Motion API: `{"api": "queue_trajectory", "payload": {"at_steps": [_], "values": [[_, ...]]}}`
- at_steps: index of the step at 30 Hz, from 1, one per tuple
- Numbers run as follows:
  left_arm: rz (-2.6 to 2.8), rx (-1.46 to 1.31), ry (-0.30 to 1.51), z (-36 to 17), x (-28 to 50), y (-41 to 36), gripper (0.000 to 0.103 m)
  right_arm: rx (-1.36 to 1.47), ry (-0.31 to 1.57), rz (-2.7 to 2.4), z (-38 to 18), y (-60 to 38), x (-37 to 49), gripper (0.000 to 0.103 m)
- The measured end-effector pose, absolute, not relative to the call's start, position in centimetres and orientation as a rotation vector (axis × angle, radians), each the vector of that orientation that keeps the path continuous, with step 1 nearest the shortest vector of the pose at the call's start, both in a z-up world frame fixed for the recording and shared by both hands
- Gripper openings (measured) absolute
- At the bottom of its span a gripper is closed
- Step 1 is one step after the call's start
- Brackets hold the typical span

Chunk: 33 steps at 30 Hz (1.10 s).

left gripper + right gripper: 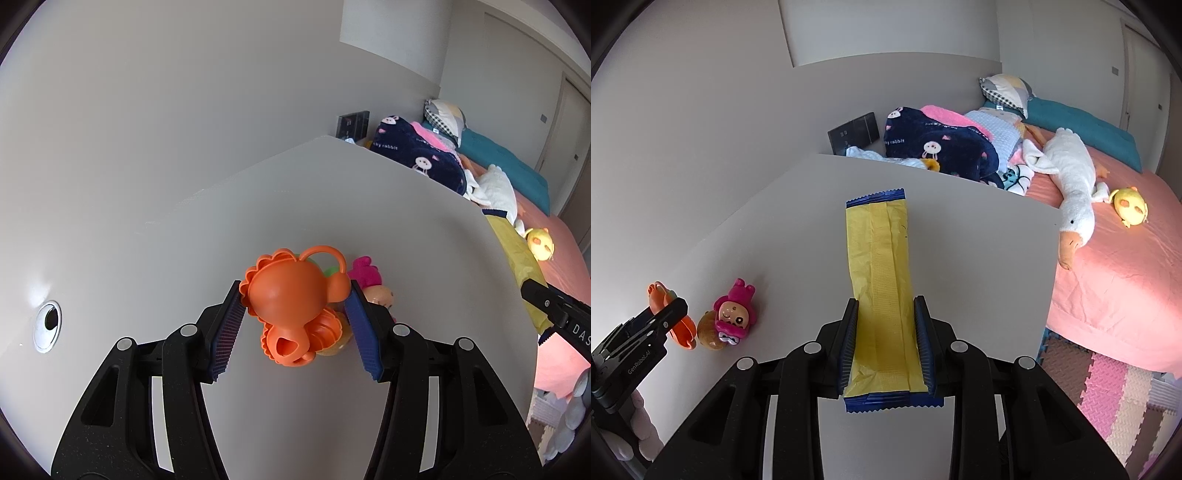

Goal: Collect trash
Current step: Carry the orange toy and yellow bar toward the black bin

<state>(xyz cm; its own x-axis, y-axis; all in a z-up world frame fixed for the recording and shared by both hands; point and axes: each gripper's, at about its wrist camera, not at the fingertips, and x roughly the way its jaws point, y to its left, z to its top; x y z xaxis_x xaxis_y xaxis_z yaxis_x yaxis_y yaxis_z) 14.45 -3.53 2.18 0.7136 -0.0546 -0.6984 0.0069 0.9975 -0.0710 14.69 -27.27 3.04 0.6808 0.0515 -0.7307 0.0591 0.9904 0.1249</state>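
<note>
Left gripper (295,291): fingers (229,325) part-open, clamped on an orange toy (291,295) at frame centre, over the desk (369,206). A pink doll (369,280) lies just behind the toy.

Right gripper (886,325): fingers (849,339) nearly closed, pinching a yellow wrapper (882,273) by its near end; the far end sticks out toward upper centre above the desk. No earlier frame to compare.
</note>
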Motion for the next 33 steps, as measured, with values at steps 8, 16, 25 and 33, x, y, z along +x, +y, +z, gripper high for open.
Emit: {"api": "queue_trajectory", "payload": {"at_steps": [8, 16, 25, 33], "values": [[-0.088, -0.04, 0.754, 3.5, 12.9, -6.6, 0.054, 0.148, 0.79, -0.025, 4.6, -29.1, 12.3, 0.031], [-0.146, -0.018, 0.752, 4.0, 11.6, -9.8, 0.054, 0.154, 0.78, -0.047, 5.4, -31.5, 10.2, 0.031], [-0.213, 0.009, 0.746, 4.4, 10.9, -13.6, 0.054, 0.161, 0.752, -0.086, 6.6, -33.9, 7.7, 0.031], [-0.27, 0.037, 0.743, 4.9, 10.1, -17.0, 0.054, 0.173, 0.734, -0.128, 7.4, -36.6, 5.7, 0.031]]}}
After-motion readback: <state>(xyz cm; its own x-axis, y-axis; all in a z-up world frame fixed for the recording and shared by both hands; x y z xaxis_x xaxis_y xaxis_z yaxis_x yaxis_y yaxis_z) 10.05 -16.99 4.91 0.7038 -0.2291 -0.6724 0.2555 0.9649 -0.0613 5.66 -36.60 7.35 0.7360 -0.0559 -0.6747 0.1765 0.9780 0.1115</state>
